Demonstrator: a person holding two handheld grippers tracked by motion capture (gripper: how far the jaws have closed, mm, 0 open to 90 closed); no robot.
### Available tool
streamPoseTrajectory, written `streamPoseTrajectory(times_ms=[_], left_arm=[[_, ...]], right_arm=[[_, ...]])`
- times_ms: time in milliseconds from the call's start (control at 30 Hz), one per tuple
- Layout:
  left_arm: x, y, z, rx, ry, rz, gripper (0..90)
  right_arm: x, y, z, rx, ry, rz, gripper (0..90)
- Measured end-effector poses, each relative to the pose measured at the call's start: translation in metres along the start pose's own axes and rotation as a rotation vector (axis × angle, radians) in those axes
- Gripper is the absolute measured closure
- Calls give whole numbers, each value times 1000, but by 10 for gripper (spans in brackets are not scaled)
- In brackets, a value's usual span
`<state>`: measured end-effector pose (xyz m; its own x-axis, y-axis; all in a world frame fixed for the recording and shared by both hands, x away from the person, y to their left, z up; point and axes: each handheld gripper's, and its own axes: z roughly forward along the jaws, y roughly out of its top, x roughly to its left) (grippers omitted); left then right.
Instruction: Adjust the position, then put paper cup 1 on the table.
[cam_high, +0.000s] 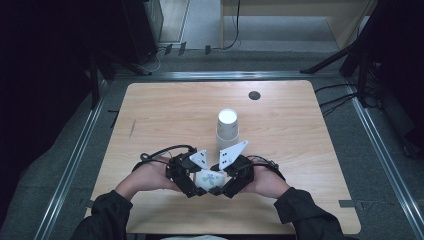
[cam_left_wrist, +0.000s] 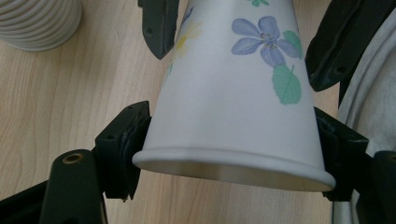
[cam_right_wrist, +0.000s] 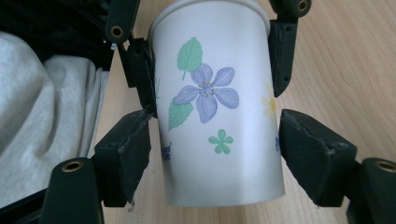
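Left hand-held gripper (cam_left_wrist: 233, 140) clamps flowered paper cup (cam_left_wrist: 233, 88) at rim. Right hand-held gripper (cam_right_wrist: 215, 149) brackets base, left pad touching, right just clear. Ribbed cup stack (cam_high: 227, 129) beyond flowered paper cup. Advice: squeeze lightly, avoid crushing.

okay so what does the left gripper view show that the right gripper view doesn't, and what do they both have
Left gripper view alone: a ribbed white cup standing at its top left corner, and the flowered cup's rolled rim nearest the camera.

Right gripper view alone: the flowered cup's flat base end nearest the camera, a small green flower on it, and pale grey cloth at its left.

Both: the flowered paper cup lying over the wooden table, with both pairs of jaws around it, and its purple flower with green leaves.
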<state>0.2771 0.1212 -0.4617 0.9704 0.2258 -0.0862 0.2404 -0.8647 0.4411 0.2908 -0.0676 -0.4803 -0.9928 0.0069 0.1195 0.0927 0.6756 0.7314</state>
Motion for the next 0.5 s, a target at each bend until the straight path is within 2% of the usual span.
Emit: streamPoseTrajectory(times_ms=[333,500], left_arm=[[-2,2,2,6,-6,1,238],[-1,1,1,-9,-11,13,236]], right_arm=[[1,0,5,30,3,-8,320],[2,1,5,37,1,-22,333]])
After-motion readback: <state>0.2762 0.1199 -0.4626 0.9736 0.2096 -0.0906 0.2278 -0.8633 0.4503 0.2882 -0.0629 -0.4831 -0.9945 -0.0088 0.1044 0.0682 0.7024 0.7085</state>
